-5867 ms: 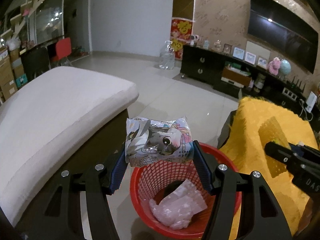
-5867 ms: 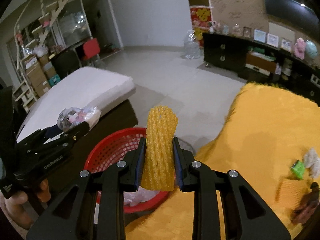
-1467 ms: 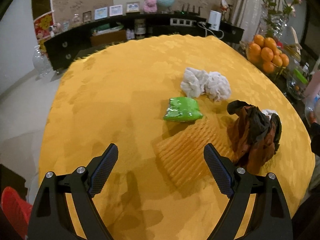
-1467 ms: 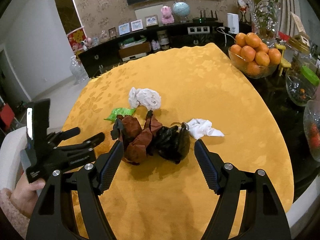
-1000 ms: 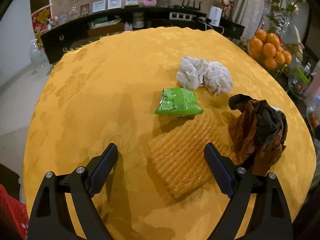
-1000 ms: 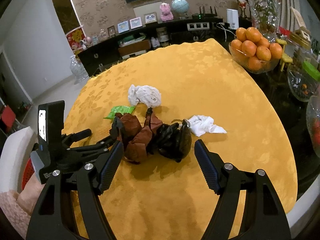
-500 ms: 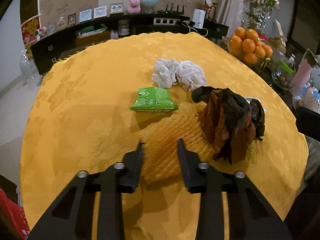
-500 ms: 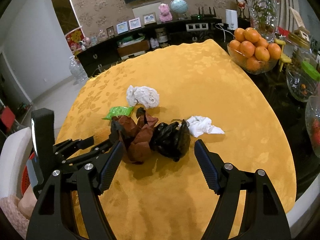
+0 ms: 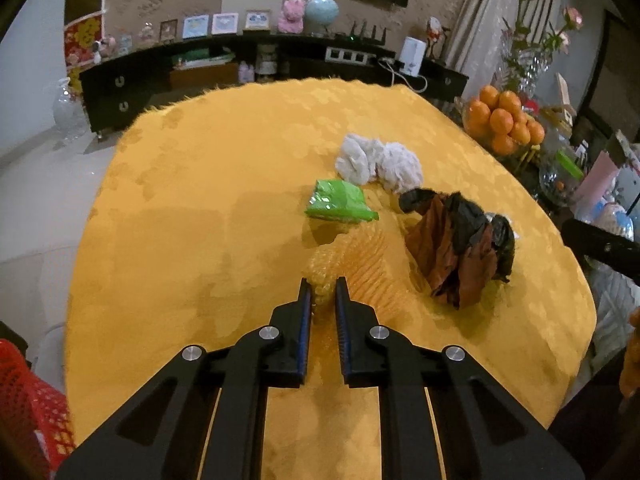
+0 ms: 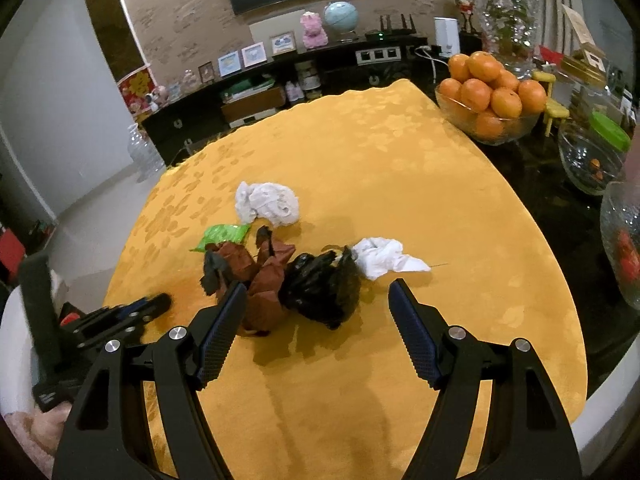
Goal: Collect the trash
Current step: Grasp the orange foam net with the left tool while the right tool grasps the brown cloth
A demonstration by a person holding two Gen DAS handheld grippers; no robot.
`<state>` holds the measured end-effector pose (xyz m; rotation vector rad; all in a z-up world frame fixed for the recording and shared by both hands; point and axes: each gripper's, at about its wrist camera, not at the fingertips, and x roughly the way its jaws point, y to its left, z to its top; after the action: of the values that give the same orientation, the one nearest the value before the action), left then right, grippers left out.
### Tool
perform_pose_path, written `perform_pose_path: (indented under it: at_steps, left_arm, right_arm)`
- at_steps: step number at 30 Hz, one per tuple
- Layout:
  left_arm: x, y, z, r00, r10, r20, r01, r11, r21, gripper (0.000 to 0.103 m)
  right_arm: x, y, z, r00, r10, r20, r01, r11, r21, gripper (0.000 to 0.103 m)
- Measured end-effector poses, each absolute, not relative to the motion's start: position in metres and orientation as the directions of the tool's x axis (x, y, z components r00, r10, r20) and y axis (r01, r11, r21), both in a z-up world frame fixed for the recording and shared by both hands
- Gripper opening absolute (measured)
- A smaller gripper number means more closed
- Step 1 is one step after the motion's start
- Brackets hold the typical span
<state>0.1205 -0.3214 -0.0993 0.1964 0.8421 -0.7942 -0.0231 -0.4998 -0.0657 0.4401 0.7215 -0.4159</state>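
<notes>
A yellow foam fruit net (image 9: 352, 256) lies on the yellow tablecloth (image 9: 200, 208), and my left gripper (image 9: 322, 288) is shut on its near corner. Behind it lie a green wrapper (image 9: 338, 202), crumpled grey-white paper (image 9: 378, 162) and a brown-and-black crumpled bag (image 9: 460, 240). My right gripper (image 10: 316, 300) stands open just in front of that bag (image 10: 296, 276), nothing between its fingers. A white tissue (image 10: 382, 258), the green wrapper (image 10: 222, 235) and the crumpled paper (image 10: 268, 202) lie beyond. The left gripper (image 10: 132, 312) shows at the left of the right wrist view.
A red mesh basket (image 9: 28, 412) shows at the lower left, below the table edge. A glass bowl of oranges (image 10: 490, 98), glass jars (image 10: 592, 152) and a vase stand on the dark surface at the right. A dark sideboard (image 9: 240, 72) lines the far wall.
My left gripper closed from wide open onto the near corner of the foam net and lifted slightly. The right gripper stayed open in front of the bag.
</notes>
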Motion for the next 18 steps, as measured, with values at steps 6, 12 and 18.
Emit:
perform_pose_path:
  at_steps: [6,12,18]
  left_arm:
    - [0.119,-0.3,-0.075,0.439,-0.566,-0.698,0.676,0.72,-0.158,0.011]
    - [0.117,-0.276,-0.053,0.48,-0.563,-0.673,0.637,0.751,-0.174,0.011]
    - [0.104,-0.254,-0.032,0.541,-0.539,-0.645,0.606,0.782,-0.145,0.011]
  right_arm:
    - [-0.022,-0.498,-0.065,0.692,-0.21,-0.69,0.491,0.838,0.238,0.071]
    - [-0.005,-0.472,-0.062,0.725,-0.162,-0.669,0.387,0.9,0.202,0.072]
    - [0.021,-0.448,-0.067,0.735,-0.153,-0.66,0.312,0.941,0.13,0.072]
